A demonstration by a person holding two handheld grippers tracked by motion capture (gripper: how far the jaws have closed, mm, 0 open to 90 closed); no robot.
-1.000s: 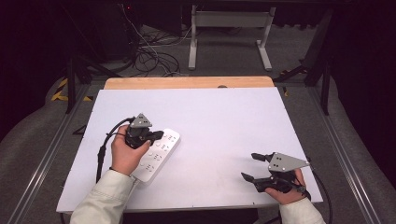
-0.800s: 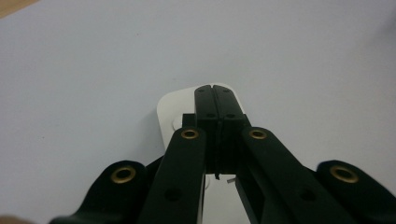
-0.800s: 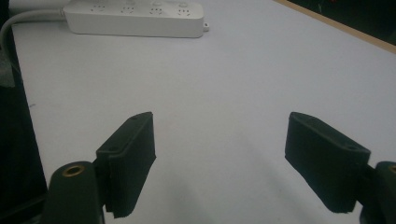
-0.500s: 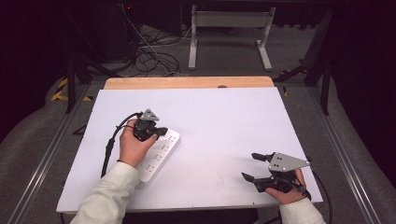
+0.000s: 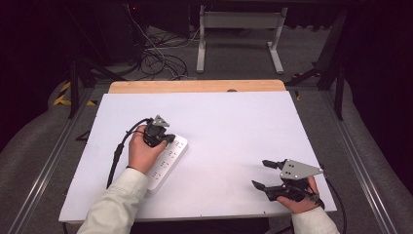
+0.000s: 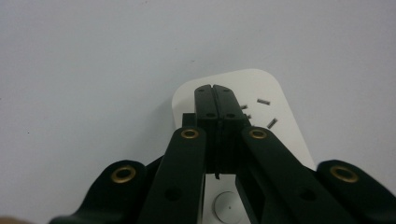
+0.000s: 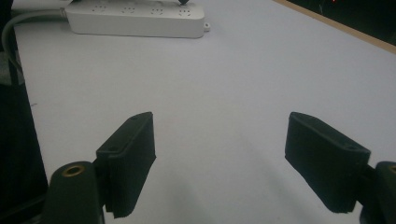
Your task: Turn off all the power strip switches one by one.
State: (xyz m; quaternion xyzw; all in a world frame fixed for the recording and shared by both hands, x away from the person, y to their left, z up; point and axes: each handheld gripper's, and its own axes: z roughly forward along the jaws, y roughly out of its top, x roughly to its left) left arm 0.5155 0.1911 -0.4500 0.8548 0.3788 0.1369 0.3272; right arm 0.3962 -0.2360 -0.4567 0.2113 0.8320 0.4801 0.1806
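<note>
Lying at a slant on the left half of the white tabletop point(image 5: 229, 126), a white power strip point(image 5: 168, 161) has its far end under the left gripper point(image 5: 168, 140) — in the left gripper view that gripper point(image 6: 215, 93) has its jaws pressed together with nothing between them, the tips over the strip's rounded end point(image 6: 280, 121) beside a few socket slots. Whether the tips touch the strip cannot be told. The left hand point(image 5: 141, 153) covers part of the strip's middle. Well apart, near the front right corner, the right gripper point(image 5: 265, 174) is held low over bare tabletop with its jaws spread wide and empty; its own view shows the two pads point(image 7: 133, 154) far apart and the power strip point(image 7: 140, 21) farther off.
</note>
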